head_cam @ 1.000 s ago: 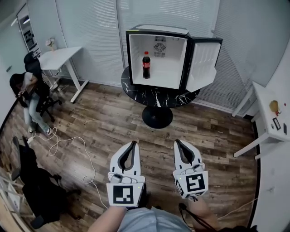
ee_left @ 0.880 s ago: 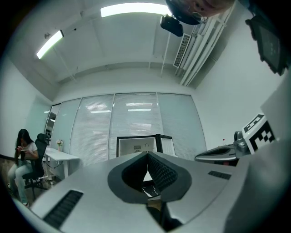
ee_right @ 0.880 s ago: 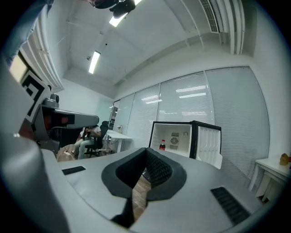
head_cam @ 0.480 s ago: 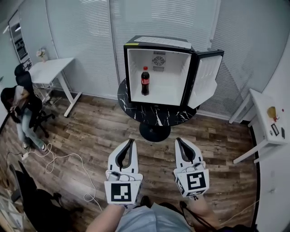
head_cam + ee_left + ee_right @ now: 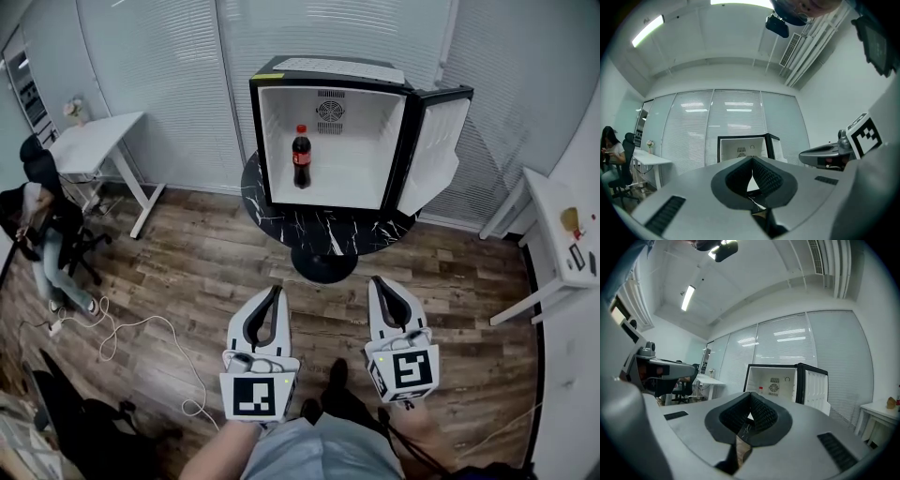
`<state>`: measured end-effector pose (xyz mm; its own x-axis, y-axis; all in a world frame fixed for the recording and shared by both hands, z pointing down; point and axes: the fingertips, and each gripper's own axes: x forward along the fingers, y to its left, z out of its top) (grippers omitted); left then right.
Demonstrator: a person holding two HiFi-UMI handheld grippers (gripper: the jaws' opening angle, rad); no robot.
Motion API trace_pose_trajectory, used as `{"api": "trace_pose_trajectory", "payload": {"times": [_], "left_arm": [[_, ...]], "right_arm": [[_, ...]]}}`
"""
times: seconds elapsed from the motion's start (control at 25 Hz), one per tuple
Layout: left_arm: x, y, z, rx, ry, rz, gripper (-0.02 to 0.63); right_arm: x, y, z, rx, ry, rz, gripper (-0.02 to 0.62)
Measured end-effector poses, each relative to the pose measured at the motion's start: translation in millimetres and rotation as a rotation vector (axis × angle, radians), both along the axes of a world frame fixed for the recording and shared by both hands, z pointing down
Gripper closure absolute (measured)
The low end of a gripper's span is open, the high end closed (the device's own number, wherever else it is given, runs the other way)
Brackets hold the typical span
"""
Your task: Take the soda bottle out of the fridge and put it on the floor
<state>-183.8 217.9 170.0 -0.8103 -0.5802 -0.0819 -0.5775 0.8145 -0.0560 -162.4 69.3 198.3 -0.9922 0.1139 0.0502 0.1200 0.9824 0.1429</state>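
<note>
**Figure: Approach stage, bottle not yet reached**

Nearest the viewer, the left gripper [image 5: 277,293] and right gripper [image 5: 377,283] were held level above the wooden floor [image 5: 187,272]. Each had its jaws pressed together with nothing between them. Beyond them stood a round black table [image 5: 319,228] carrying the fridge [image 5: 328,68], its door [image 5: 439,150] swung open. The soda bottle [image 5: 301,157] stood upright inside, left of centre, well apart from both grippers. By this evidence no step was complete: reaching, grasping, withdrawal and placement on the floor all remained.
</note>
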Motion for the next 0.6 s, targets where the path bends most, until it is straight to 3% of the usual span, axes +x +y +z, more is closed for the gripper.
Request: {"api": "trace_pose_trajectory", "payload": {"times": [0.32, 0.6], "left_arm": [[-34.4, -22.1, 15.2, -0.015, 0.032, 0.021, 0.589], [-93.3, -57.4, 33.3, -0.054, 0.053, 0.027, 0.589]], "right_arm": [[-31.7, -15.7, 16.3, -0.022, 0.026, 0.017, 0.581], [-88.9, -48.6, 35.6, -0.051, 0.053, 0.020, 0.582]]}}
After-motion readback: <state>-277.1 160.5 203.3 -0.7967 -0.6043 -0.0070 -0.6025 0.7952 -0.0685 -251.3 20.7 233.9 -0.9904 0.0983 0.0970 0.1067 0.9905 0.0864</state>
